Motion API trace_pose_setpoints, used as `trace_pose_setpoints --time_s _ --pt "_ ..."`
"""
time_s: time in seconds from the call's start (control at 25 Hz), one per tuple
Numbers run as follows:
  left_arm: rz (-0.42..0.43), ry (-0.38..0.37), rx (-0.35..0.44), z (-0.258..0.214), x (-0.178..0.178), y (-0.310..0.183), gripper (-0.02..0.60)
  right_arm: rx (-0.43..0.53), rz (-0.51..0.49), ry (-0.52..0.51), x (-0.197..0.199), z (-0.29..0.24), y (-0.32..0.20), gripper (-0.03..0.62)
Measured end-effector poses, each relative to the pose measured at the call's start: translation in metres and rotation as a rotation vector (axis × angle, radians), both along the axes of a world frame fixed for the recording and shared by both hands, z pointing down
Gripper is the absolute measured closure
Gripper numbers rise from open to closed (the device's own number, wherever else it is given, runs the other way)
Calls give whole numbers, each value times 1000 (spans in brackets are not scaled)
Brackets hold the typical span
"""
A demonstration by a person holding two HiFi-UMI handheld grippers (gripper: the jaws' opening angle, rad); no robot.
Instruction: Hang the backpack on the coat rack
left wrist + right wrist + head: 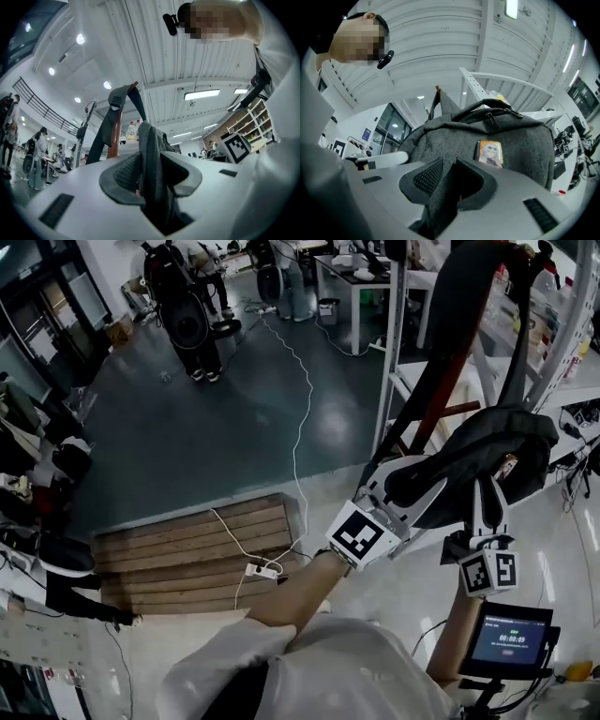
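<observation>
Workshop with a dark floor (216,437), a wood pallet (187,549) and a white cable (298,427).

Head view: the grey backpack (478,451) is held up at right, right by the rack (433,423). Its straps run up along the rack's pole. The left gripper (394,493) and right gripper (483,507) are both at the bag's lower edge.

Left gripper view: the jaws pinch a grey fold of the backpack. A strap (116,98) is draped over the top of the brown pole.

Right gripper view: the jaws are clamped on a fold of bag fabric. The bag body sits just above, with a small picture patch (490,153) on it.
</observation>
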State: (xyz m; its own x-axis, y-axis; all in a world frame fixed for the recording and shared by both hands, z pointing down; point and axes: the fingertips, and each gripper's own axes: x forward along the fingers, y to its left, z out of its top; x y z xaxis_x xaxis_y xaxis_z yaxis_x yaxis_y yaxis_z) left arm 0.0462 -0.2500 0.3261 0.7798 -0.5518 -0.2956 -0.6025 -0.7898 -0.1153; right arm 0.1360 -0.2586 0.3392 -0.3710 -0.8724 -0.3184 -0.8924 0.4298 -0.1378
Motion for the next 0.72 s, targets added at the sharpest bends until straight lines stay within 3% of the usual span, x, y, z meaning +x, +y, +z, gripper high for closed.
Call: trace_pose_setpoints --time_s 0.72 --pt "2 -14 -29 12 -1 -2 457 -18 21 45 -6 9 -6 497"
